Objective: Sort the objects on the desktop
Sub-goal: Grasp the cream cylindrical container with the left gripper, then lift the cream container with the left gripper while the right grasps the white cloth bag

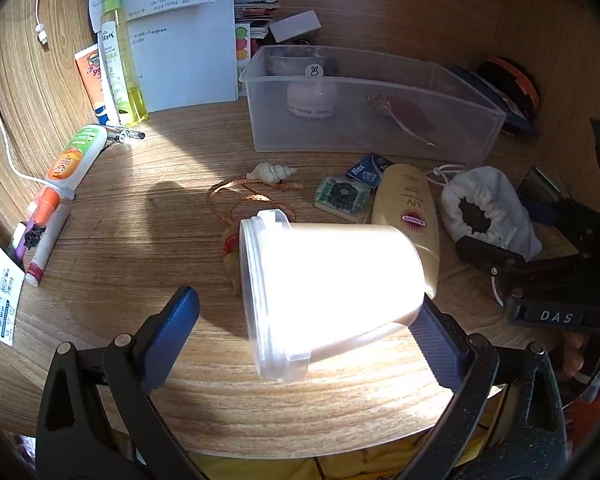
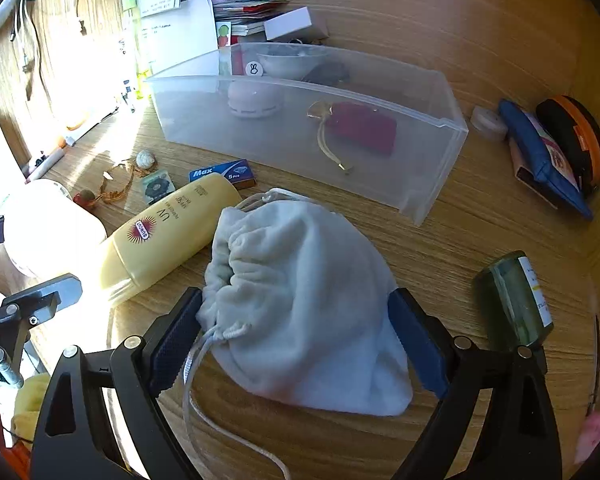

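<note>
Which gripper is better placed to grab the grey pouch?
Right. The right gripper already has its fingers on both sides of the grey pouch; the left gripper brackets the white tub.

Both wrist cameras look steeply down, close over the wooden desk point(image 1: 112, 248). Both views share the clear plastic rectangular bin point(image 1: 380, 128) point(image 2: 300, 136) and yellow sunscreen tube point(image 1: 410, 216) point(image 2: 168, 232).

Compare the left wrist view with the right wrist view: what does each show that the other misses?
Only the left wrist view shows the left tongs around a white lidded tub lying on its side, with one finger apart from it. Only the right wrist view shows the right tongs open around the grey drawstring pouch, plus a green glass bottle. Both show the clear plastic bin, the yellow sunscreen bottle and the seashell.
</note>
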`<move>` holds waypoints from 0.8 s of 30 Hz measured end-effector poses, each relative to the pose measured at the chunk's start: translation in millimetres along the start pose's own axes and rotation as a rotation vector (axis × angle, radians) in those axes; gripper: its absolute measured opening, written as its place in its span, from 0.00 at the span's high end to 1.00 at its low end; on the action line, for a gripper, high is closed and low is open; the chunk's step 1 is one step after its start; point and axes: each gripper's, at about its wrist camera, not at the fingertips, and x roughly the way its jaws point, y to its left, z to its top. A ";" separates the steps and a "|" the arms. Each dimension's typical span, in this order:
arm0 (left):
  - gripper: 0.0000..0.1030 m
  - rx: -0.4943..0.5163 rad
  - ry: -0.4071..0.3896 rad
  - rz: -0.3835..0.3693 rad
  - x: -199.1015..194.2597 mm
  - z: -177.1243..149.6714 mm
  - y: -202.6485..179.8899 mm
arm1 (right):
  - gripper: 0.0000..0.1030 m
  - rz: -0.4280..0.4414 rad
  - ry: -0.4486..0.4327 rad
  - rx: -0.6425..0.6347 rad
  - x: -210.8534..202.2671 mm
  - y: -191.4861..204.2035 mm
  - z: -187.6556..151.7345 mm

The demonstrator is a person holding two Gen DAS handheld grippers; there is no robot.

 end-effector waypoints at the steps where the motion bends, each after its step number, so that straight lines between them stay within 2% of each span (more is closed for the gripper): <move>1: 0.01 -0.003 -0.001 -0.001 0.6 0.9 0.1 | 0.13 -0.004 -0.002 0.000 0.0 0.0 -0.1; 4: 0.04 -0.002 -0.009 -0.003 1.9 2.0 -0.7 | 0.18 -0.017 -0.009 -0.005 -1.0 1.1 -2.1; 7: 0.11 0.001 -0.009 -0.012 3.1 3.7 -3.5 | 0.26 -0.010 -0.016 -0.007 -1.8 1.7 -1.9; 9: 0.21 0.004 -0.009 -0.023 3.8 4.5 -5.8 | 0.33 -0.007 -0.018 -0.011 -0.7 1.3 0.3; 12: 0.29 0.015 -0.018 -0.026 3.5 5.7 -9.8 | 0.45 -0.008 -0.019 -0.016 -0.6 0.5 2.2; 18: 0.34 0.004 -0.037 -0.018 -0.5 8.8 -8.7 | 0.60 0.014 -0.036 0.014 -4.6 -4.5 4.1; 24: 0.35 0.005 -0.055 -0.014 -5.4 15.3 -2.1 | 0.66 0.077 -0.047 0.087 -11.8 -16.6 7.3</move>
